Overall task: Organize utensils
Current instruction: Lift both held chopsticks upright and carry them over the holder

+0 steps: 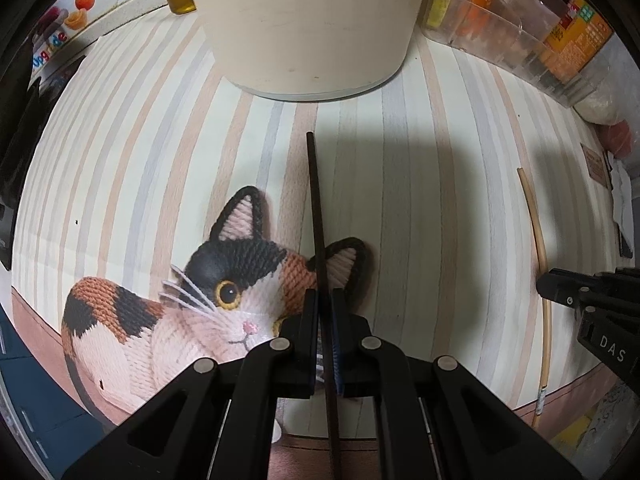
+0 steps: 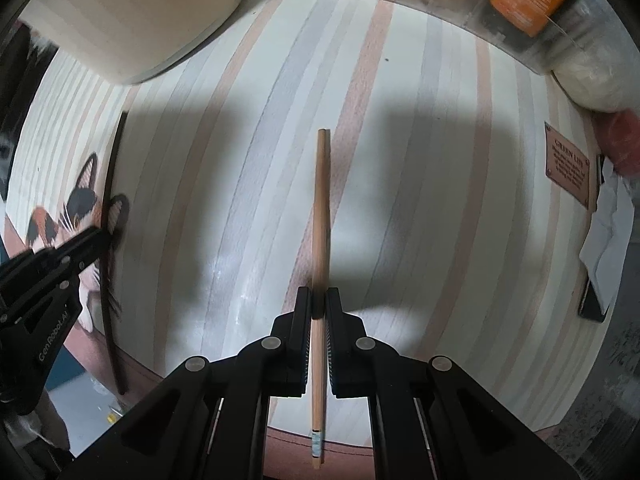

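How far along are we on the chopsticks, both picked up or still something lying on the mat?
Both are in hand: the left gripper is shut on the dark chopstick, the right gripper on the light wooden chopstick. Neither has gone into the cream container beyond them, so stowing remains, if that is their destination. No other utensil shows on the striped mat.

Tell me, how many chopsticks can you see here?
2: a dark chopstick clamped in the left gripper, and a light wooden chopstick clamped in the right gripper. Others may be hidden.
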